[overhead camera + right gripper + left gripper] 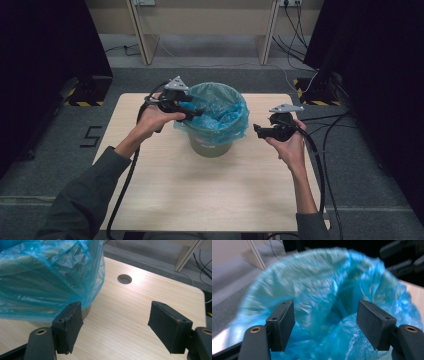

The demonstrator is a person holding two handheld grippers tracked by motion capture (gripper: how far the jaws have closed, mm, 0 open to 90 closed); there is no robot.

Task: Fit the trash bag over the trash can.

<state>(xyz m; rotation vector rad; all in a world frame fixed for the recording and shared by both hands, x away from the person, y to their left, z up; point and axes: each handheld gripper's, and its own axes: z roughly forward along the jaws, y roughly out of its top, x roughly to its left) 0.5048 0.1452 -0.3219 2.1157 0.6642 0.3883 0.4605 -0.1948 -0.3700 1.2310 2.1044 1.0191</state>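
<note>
thin liner, light bin: the risks at the rim

the blue bag [220,112] lines a small grey-green bin [210,146] that stands near the middle of the wooden surface [210,200], its loose plastic folded out over the rim and hanging down the wall. the film looks thin and crinkled, so it will likely tear or stretch if one pad catches it and pulls sideways.

the left tongs [197,112] sit at the bin's left rim with jaws spread, reaching over the edge; in the left gripper view they [325,322] straddle the bag's opening with nothing between the pads. closing here may catch only a fold of film, which would slip off the rim and slump inside.

the right tongs [257,131] hover just beside the bin's right side, apart from the plastic, jaws also spread and empty [115,327]. the bin looks light; a one-sided tug from the left could tip it or drag it across the surface, with the right tongs not yet bracing it.
</note>
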